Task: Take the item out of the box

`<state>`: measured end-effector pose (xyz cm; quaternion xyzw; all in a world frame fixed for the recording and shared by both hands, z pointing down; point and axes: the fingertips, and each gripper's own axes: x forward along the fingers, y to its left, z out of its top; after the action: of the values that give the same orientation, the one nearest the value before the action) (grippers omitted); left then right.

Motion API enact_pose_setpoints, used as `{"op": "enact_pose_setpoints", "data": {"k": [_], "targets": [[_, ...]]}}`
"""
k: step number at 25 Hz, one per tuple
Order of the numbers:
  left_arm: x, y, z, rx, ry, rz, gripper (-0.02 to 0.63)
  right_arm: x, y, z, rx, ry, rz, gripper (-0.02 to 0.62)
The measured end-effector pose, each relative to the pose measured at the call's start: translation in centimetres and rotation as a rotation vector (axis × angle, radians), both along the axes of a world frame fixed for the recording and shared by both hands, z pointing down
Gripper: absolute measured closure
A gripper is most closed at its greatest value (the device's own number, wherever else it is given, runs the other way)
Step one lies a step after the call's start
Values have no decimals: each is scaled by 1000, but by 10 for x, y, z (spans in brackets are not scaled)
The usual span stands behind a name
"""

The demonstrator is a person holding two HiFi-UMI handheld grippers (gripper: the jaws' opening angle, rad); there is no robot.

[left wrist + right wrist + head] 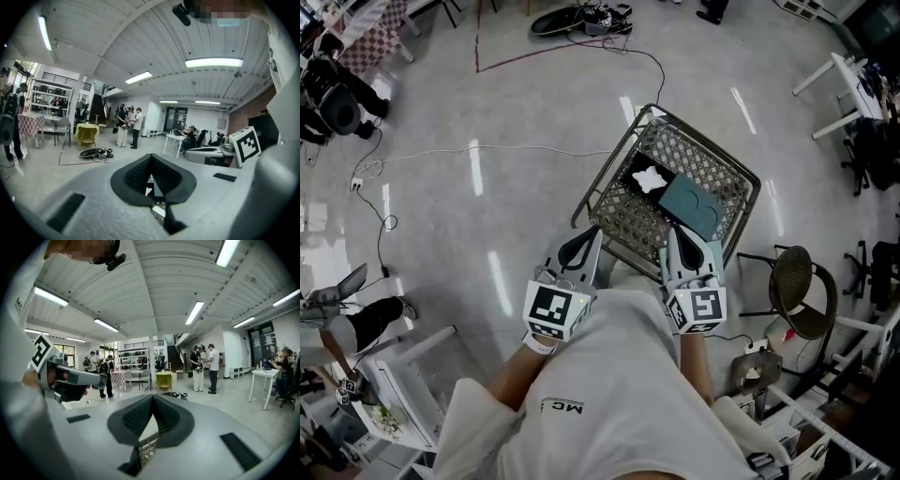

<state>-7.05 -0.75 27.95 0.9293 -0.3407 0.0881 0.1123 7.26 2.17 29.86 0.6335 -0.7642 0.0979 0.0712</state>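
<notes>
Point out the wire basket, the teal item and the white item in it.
wire basket (717, 178): head view, bare mesh near the far rim.
teal item (694, 208): head view, middle of its face.
white item (651, 178): head view, its centre.

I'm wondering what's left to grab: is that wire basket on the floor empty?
No, a flat teal item and a white piece lie inside the basket.
</notes>
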Motion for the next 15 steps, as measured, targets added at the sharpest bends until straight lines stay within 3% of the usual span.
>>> {"op": "enact_pose_setpoints", "data": {"k": [10,15], "targets": [[33,-16,0,-40,24,-3,581,33,-25,4,-13,15,-33,580],[52,-22,14,-74,-4,2,581,52,-42,17,-26,25,-47,580]]}}
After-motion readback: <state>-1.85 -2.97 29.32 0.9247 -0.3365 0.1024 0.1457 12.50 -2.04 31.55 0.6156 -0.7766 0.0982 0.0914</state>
